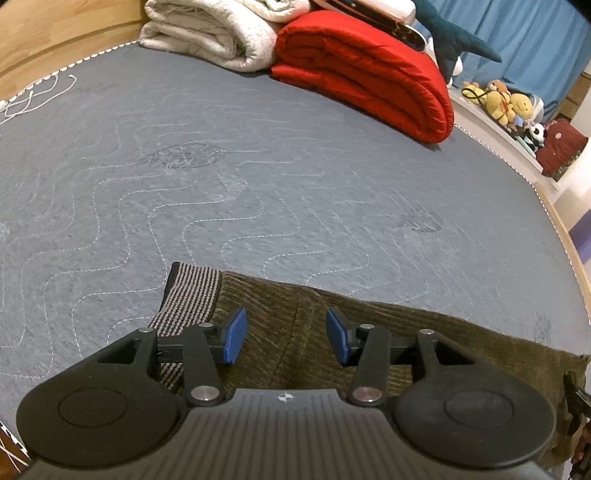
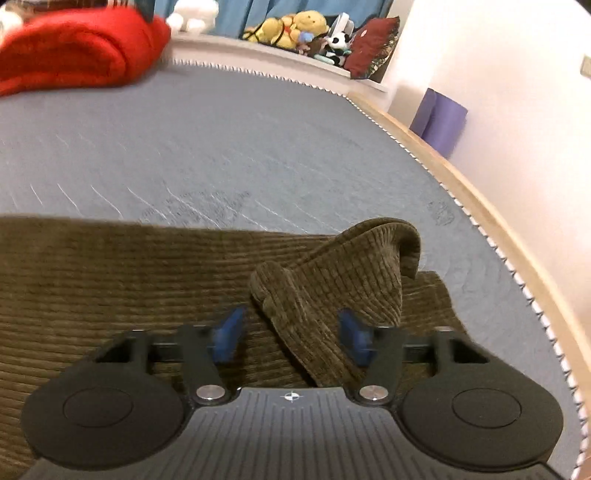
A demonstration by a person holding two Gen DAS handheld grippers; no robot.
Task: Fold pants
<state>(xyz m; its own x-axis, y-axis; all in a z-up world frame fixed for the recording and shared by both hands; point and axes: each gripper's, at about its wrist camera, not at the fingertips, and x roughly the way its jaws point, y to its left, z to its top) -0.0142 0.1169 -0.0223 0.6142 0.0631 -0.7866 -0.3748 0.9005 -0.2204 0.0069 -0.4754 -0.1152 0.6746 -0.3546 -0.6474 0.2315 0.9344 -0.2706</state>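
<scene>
Left gripper (image 1: 286,336): jaws apart over olive corduroy pants (image 1: 369,332), lower frame on grey quilted mattress (image 1: 258,166) | right gripper (image 2: 291,336): jaws apart around raised pants fold (image 2: 332,280) | red duvet (image 1: 369,70), white blanket (image 1: 210,33) at top.

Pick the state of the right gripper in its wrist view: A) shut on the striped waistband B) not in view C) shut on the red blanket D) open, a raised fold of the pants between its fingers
D: the right gripper is open, blue pads apart, with a bunched fold of the olive corduroy pants rising between them.
</scene>
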